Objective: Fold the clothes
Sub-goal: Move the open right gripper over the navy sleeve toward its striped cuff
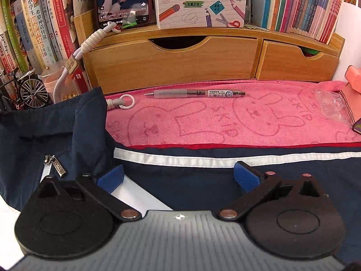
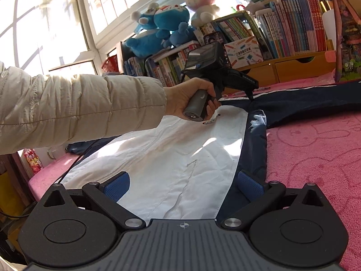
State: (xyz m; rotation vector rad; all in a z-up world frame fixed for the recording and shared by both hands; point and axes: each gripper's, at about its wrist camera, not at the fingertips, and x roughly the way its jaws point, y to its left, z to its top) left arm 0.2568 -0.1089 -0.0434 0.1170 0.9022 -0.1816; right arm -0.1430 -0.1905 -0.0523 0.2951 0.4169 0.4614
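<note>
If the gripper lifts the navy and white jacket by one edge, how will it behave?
The jacket will probably hang floppy: its thin cloth lies flat and creased. It seems light, so open fingers may lift one layer only. Its smooth fabric might slide on the pink towel.

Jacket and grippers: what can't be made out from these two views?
- Jacket: its near hem is hidden under the right gripper body in the right wrist view; the sleeve runs off the right edge.
- Left gripper: its fingertips are hidden behind its own body in the right wrist view.
- Phone: top cut off by the left wrist frame.
</note>
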